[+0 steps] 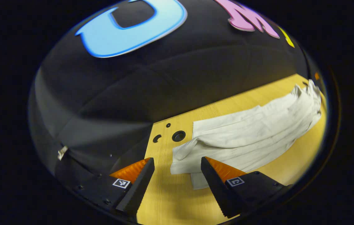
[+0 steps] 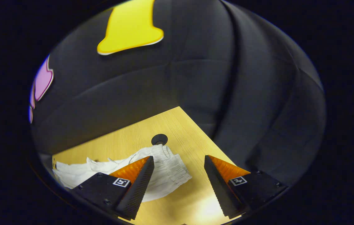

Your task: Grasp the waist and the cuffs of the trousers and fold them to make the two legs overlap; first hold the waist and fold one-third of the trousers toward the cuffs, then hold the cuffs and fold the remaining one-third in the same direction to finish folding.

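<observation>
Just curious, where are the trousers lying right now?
The white trousers lie crumpled on the wooden table, just ahead of the open left claw, beside the table's round holes.

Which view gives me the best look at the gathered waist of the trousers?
The right gripper view: the gathered waist lies close, just ahead of the open right gripper. In the left gripper view the waist sits at the trousers' far end, small and distorted.
</observation>
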A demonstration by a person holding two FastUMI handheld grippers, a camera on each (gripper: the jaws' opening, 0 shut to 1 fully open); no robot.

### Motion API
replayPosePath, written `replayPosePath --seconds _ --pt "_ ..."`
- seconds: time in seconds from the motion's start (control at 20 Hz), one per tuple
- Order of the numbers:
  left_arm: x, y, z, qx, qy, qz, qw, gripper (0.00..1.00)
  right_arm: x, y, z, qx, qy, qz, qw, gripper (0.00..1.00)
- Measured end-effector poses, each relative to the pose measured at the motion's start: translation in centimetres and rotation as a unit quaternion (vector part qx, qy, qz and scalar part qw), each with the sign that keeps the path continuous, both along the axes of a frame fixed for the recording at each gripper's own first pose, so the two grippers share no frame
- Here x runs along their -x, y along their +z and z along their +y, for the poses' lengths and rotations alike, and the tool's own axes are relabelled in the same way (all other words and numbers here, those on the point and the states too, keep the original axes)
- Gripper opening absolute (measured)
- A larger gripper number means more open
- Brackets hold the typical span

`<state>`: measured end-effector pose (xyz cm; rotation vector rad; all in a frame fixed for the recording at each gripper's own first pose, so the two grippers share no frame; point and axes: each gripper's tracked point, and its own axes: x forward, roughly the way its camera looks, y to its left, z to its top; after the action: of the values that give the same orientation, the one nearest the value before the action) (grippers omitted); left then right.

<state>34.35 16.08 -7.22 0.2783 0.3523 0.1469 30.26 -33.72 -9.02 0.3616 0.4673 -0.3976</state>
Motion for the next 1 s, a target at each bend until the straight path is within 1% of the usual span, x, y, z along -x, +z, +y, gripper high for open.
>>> replayPosePath --seconds 0.05,0.1,0.25,0.35,0.55,0.65,0.7,0.8,0.85,0.9,0.95,1.0 --pt "1.1 0.4 0.0 0.023 0.011 -0.012 1.0 0.94 -0.2 -0.6 0.1 -0.015 -0.008 -0.005 1.0 0.98" --pt "2.7 0.8 0.2 0.054 0.025 -0.024 0.998 0.96 -0.4 -1.3 0.4 -0.026 -0.011 -0.006 1.0 0.98" --pt "6.3 2.0 -0.6 0.129 0.029 -0.055 0.99 0.96 -0.8 -2.9 1.5 -0.02 -0.002 -0.001 1.0 0.99" --pt "8.5 2.0 -0.5 0.17 0.034 -0.065 0.983 0.96 -1.0 -3.9 2.1 -0.024 -0.003 0.005 1.0 0.99" --pt "11.3 1.1 0.5 0.175 0.057 -0.061 0.981 0.97 -1.1 -5.1 1.6 0.004 -0.041 -0.01 0.999 0.98" --pt "13.0 0.4 0.7 0.182 0.068 -0.055 0.979 0.97 -1.3 -6.8 1.6 -0.009 -0.06 -0.001 0.998 0.98" --pt "13.5 0.0 0.6 0.193 0.073 -0.051 0.977 0.97 -1.4 -7.3 1.9 -0.017 -0.056 0.007 0.998 0.98" --pt "14.2 -0.9 0.0 0.215 0.077 -0.043 0.973 0.98 -1.5 -8.7 1.6 -0.011 -0.056 0.023 0.998 0.99" --pt "14.3 -1.5 0.0 0.221 0.083 -0.035 0.971 0.98 -1.6 -9.0 1.7 -0.014 -0.056 0.029 0.998 0.99" --pt "14.7 -2.0 -0.2 0.221 0.086 -0.03 0.971 0.98 -2.2 -9.0 1.2 -0.006 -0.059 0.017 0.998 1.0" --pt "15.0 -2.2 -0.5 0.22 0.084 -0.027 0.971 0.98 -2.2 -9.1 1.5 -0.001 -0.059 0.018 0.998 0.98" --pt "15.1 -2.2 -1.0 0.221 0.079 -0.023 0.972 0.98 -2.3 -9.2 1.3 0.014 -0.055 0.017 0.998 0.99"
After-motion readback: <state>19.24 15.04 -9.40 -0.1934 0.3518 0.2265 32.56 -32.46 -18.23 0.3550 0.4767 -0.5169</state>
